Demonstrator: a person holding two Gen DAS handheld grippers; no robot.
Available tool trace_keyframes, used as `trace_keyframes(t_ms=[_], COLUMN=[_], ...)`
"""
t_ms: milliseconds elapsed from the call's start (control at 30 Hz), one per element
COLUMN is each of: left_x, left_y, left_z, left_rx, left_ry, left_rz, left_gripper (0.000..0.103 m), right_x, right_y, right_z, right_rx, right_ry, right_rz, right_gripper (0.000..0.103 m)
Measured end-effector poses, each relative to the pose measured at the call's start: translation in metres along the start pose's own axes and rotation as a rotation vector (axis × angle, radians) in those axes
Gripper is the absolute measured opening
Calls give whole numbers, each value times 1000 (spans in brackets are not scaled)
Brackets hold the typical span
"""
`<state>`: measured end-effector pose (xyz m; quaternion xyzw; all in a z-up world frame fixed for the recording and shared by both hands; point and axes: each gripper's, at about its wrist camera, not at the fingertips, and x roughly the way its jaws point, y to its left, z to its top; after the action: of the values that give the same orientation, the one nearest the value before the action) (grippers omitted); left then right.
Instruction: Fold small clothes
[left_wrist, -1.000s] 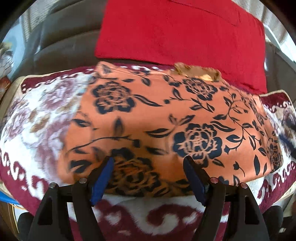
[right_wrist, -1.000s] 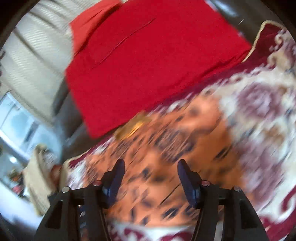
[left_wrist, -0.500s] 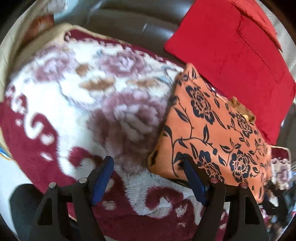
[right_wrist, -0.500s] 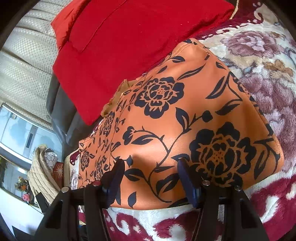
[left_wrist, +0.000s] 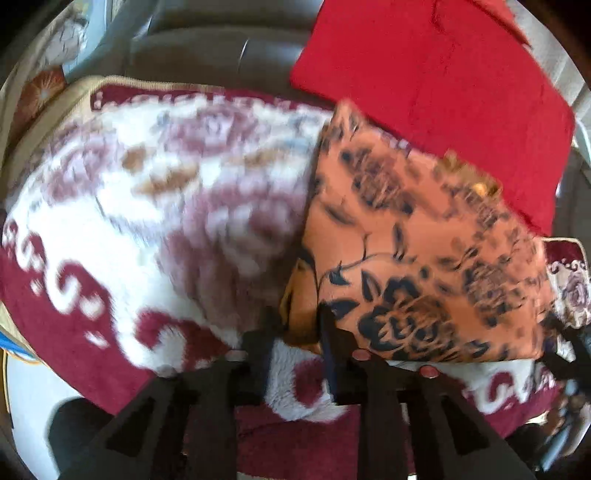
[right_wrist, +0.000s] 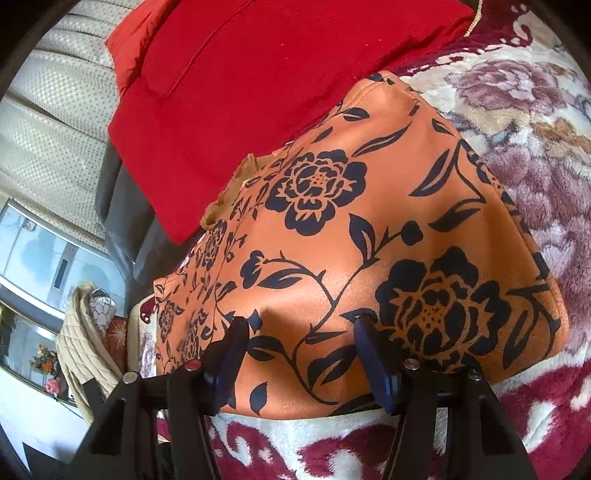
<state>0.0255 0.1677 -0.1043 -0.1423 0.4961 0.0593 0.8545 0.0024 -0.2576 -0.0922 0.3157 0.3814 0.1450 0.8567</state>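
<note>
A plush maroon-and-cream floral blanket (left_wrist: 155, 229) covers a grey sofa (left_wrist: 207, 48). A red cushion (right_wrist: 236, 74) leans at the back. A beige quilted bag (right_wrist: 81, 343) sits beyond the sofa's end.

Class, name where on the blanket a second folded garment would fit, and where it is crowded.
Free: the floral blanket left of the orange flowered garment, up to the sofa back. Crowded: the far right side, where the garment meets the red cushion, and its near edge, at the left claw.
</note>
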Motion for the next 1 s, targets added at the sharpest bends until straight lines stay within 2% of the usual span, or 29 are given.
trace_keyframes(t_ms=[33,100,167,267,300,333,367,400,500,600,667,733,767,833,867,900,967,1000], left_x=[-9,-13,2,49,75,94,113,115,112,110,90,66,57,43,42,37,37,38], left_y=[-3,-7,-11,-29,-35,-34,-30,-27,-34,-35,-40,-43,-43,-45,-48,-51,-57,-61], left_z=[10,35,67,114,128,136,141,143,141,140,135,126,120,104,99,87,70,62], left_rx=[14,35,45,64,92,88,55,32,104,111,127,118,117,128,133,128,118,131], left_ry=[-50,-117,-137,-63,-25,20,75,49,-30,-27,-35,-77,-109,-163,-161,-151,-117,-97], left_rz=[-11,-40,-77,-87,-83,-60,-46,-52,0,33,63,55,40,31,25,7,-15,-31], left_gripper=[52,68,68,68,57,9,7,7,7,11,22,61,68,72,72,72,72,72], right_x=[0,0,1,1,0,0,-1,-1,-3,-3,-8,-27,-38,-51,-45,-45,-20,0], right_y=[0,-2,-2,-1,-1,-1,-1,-2,-2,-4,-2,4,6,5,-9,-9,-29,-39], right_z=[0,1,2,1,1,1,1,1,1,1,6,20,30,56,86,86,119,134], right_rx=[0,-2,-7,-17,-18,-19,-20,-16,-13,-6,13,7,-5,-11,28,28,89,113], right_ry=[0,4,7,10,10,11,12,14,17,18,42,15,-19,-77,-73,-73,-4,56], right_rz=[0,10,12,6,6,7,8,12,18,23,15,41,49,46,77,77,123,178], right_gripper=[64,64,64,64,64,64,64,64,64,64,64,64,66,73,75,75,75,75])
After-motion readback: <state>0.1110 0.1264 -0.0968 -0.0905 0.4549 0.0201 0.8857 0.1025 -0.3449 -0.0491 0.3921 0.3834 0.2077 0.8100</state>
